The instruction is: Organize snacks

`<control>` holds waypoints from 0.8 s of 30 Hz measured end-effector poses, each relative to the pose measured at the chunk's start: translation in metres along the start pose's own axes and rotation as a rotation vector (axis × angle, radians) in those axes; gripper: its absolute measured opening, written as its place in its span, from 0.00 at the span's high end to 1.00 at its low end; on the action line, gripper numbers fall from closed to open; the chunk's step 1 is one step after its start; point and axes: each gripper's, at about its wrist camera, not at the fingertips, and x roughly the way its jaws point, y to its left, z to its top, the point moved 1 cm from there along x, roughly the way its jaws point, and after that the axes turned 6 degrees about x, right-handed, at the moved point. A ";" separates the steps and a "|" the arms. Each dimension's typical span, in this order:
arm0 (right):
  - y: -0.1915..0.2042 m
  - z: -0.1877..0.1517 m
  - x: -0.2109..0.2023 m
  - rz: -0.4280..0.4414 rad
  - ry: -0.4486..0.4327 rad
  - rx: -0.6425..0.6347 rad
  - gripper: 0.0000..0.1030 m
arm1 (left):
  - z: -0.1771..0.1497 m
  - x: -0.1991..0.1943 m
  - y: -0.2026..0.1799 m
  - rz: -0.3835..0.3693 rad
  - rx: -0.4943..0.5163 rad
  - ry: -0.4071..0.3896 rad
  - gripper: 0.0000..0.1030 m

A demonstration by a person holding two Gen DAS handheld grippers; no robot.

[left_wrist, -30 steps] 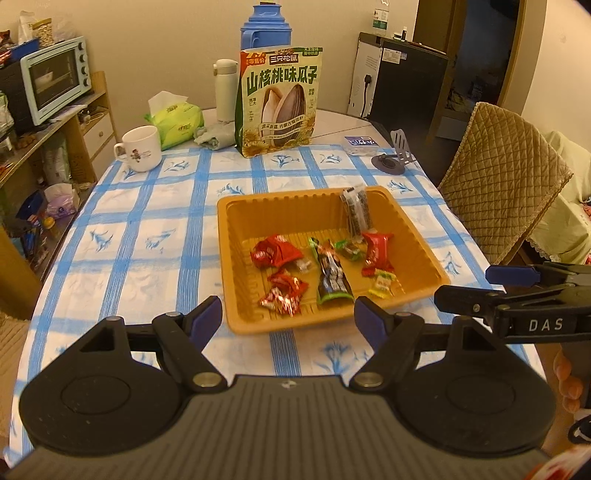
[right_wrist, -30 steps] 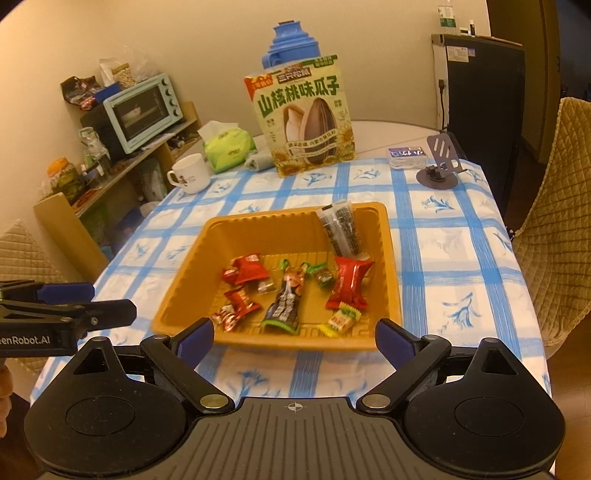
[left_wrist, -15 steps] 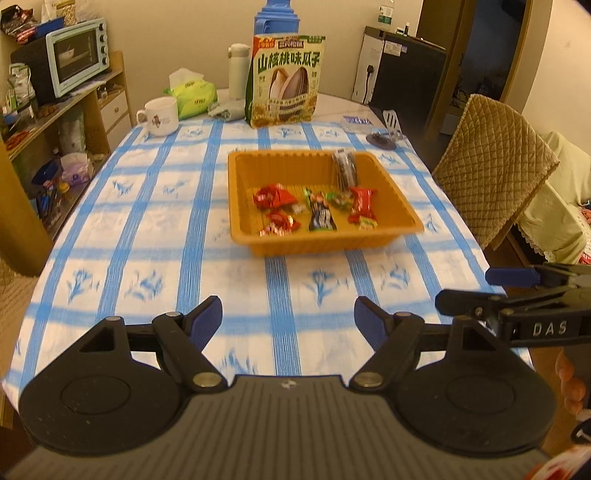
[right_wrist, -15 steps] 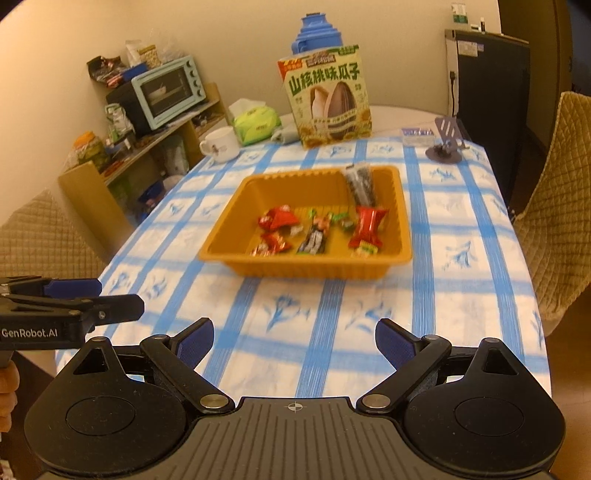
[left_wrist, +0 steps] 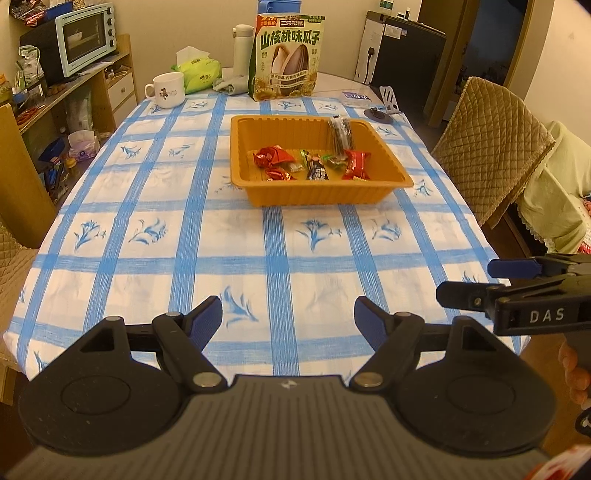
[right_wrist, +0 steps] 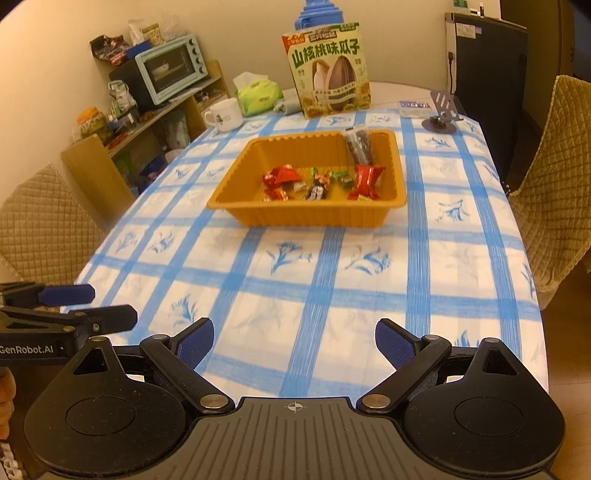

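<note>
the snacks (left_wrist: 312, 164) sit in a loose cluster inside the orange tray (left_wrist: 317, 194), which stands mid-bench on the blue-checked cloth (left_wrist: 236, 240), toward the far half. red wrappers, a dark bar, a few green sweets, and one dark long packet (left_wrist: 340, 133) leaning up against the tray's back wall. nothing loose lies on the cloth around the tray, so by my reading the gathering part looks done or close to it. the big sunflower seed bag (right_wrist: 328, 70) stands upright beyond the tray, outside it; whether that counts as a snack left to sort, i can't say.

out to the hands now: left gripper (left_wrist: 288, 317) has its jaws wide apart and holds nothing, low over the near edge of the bench, well apart from the tray. right gripper (right_wrist: 294, 341) likewise spread and empty, just beside its partner.

hard to read: the small sweets at the tray's front are partly hidden behind its near wall, wrapper labels are too small, and the blue flask (right_wrist: 319, 14) behind the seed bag is cut off at the top.
</note>
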 end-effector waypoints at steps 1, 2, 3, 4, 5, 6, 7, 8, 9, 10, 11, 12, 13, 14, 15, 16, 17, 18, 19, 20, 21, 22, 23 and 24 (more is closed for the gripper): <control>0.000 -0.003 0.000 -0.002 0.005 0.000 0.09 | -0.001 -0.001 -0.001 0.000 0.000 0.002 0.25; 0.000 -0.005 -0.001 -0.002 0.010 0.001 0.09 | -0.003 -0.001 -0.002 -0.001 0.000 0.004 0.25; 0.000 -0.008 -0.002 0.001 0.013 0.002 0.09 | -0.005 -0.002 -0.003 -0.002 -0.002 0.006 0.25; -0.001 -0.010 -0.003 0.004 0.017 0.003 0.09 | -0.007 -0.002 -0.004 -0.003 -0.002 0.010 0.25; 0.000 -0.012 -0.003 0.005 0.020 0.003 0.09 | -0.008 -0.002 -0.005 -0.004 -0.003 0.013 0.25; 0.000 -0.014 -0.004 0.005 0.023 0.001 0.09 | -0.009 -0.002 -0.006 -0.005 -0.002 0.016 0.25; 0.000 -0.015 -0.004 0.004 0.026 0.000 0.09 | -0.010 -0.002 -0.007 -0.007 -0.002 0.019 0.25; 0.000 -0.017 -0.004 0.003 0.029 0.001 0.09 | -0.011 -0.002 -0.008 -0.008 -0.001 0.021 0.25; 0.000 -0.018 -0.005 0.004 0.031 0.003 0.09 | -0.012 -0.002 -0.009 -0.009 0.000 0.023 0.25; 0.000 -0.019 -0.005 0.005 0.032 0.004 0.09 | -0.013 -0.003 -0.010 -0.010 0.000 0.025 0.25; -0.001 -0.020 -0.006 0.005 0.032 0.006 0.09 | -0.014 -0.003 -0.011 -0.012 0.000 0.026 0.25; -0.002 -0.020 -0.006 0.005 0.031 0.008 0.09 | -0.014 -0.003 -0.012 -0.014 0.002 0.028 0.25; -0.002 -0.021 -0.007 0.004 0.031 0.011 0.09 | -0.014 -0.003 -0.014 -0.016 0.003 0.029 0.25; -0.002 -0.021 -0.007 0.003 0.031 0.013 0.09 | -0.015 -0.003 -0.015 -0.018 0.004 0.030 0.25; -0.003 -0.022 -0.008 0.003 0.032 0.016 0.09 | -0.016 -0.003 -0.016 -0.020 0.005 0.031 0.25; -0.003 -0.022 -0.008 0.003 0.033 0.018 0.09 | -0.016 -0.003 -0.017 -0.022 0.006 0.031 0.25; -0.004 -0.022 -0.008 0.003 0.034 0.020 0.09 | -0.016 -0.004 -0.018 -0.023 0.007 0.032 0.25; -0.004 -0.023 -0.009 0.005 0.037 0.021 0.09 | -0.016 -0.004 -0.019 -0.023 0.008 0.033 0.25; -0.004 -0.023 -0.009 0.006 0.039 0.022 0.09 | -0.016 -0.003 -0.019 -0.023 0.009 0.033 0.25; -0.005 -0.024 -0.009 0.006 0.041 0.023 0.09 | -0.016 -0.003 -0.019 -0.023 0.009 0.033 0.25; -0.005 -0.024 -0.009 0.005 0.043 0.024 0.09 | -0.016 -0.003 -0.020 -0.024 0.009 0.032 0.25; -0.005 -0.024 -0.009 0.005 0.044 0.025 0.09 | -0.016 -0.003 -0.020 -0.024 0.009 0.032 0.25; -0.006 -0.025 -0.009 0.005 0.046 0.027 0.09 | -0.016 -0.003 -0.020 -0.024 0.009 0.033 0.25; -0.006 -0.025 -0.009 0.004 0.047 0.029 0.09 | -0.016 -0.003 -0.020 -0.024 0.009 0.033 0.25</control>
